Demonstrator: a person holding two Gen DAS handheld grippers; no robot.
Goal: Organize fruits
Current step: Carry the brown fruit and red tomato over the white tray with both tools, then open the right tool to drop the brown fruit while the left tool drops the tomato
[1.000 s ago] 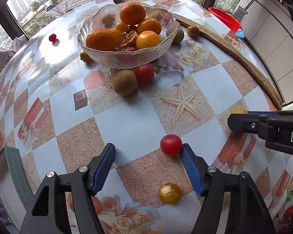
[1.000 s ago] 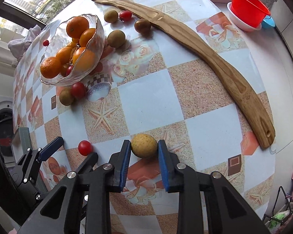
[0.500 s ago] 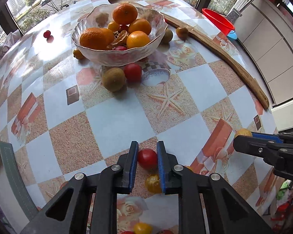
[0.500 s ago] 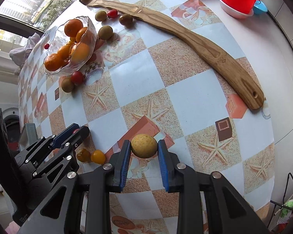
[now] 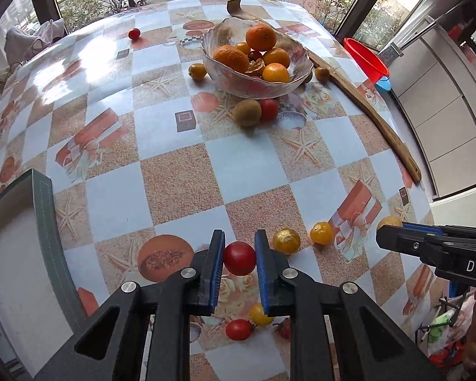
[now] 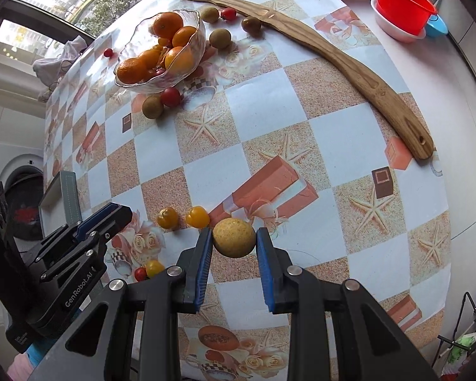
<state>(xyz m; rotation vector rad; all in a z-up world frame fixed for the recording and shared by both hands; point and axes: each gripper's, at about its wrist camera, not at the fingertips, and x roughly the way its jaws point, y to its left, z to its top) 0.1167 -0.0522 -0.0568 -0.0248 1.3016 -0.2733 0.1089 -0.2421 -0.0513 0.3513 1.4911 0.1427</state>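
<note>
My left gripper (image 5: 238,255) is shut on a red cherry tomato (image 5: 239,257) and holds it above the table's near edge. My right gripper (image 6: 234,239) is shut on a round yellow fruit (image 6: 234,237), lifted over the near part of the table. A glass bowl (image 5: 234,81) with oranges stands at the far middle; it also shows in the right wrist view (image 6: 187,70). Two yellow tomatoes (image 5: 286,240) (image 5: 321,232) lie just right of my left gripper. A kiwi (image 5: 247,112) and a red tomato (image 5: 268,109) lie in front of the bowl.
A long wooden board (image 6: 349,63) curves along the table's right side. A red basin (image 6: 403,3) stands beyond it. A grey-rimmed box (image 5: 44,222) sits at the left edge. Small tomatoes (image 5: 239,329) lie below my left gripper. A lone red tomato (image 5: 134,34) lies far left.
Both grippers have drawn back toward the near edge and lifted with their fruits. The left gripper, open around the red tomato a second ago, closed on it.
</note>
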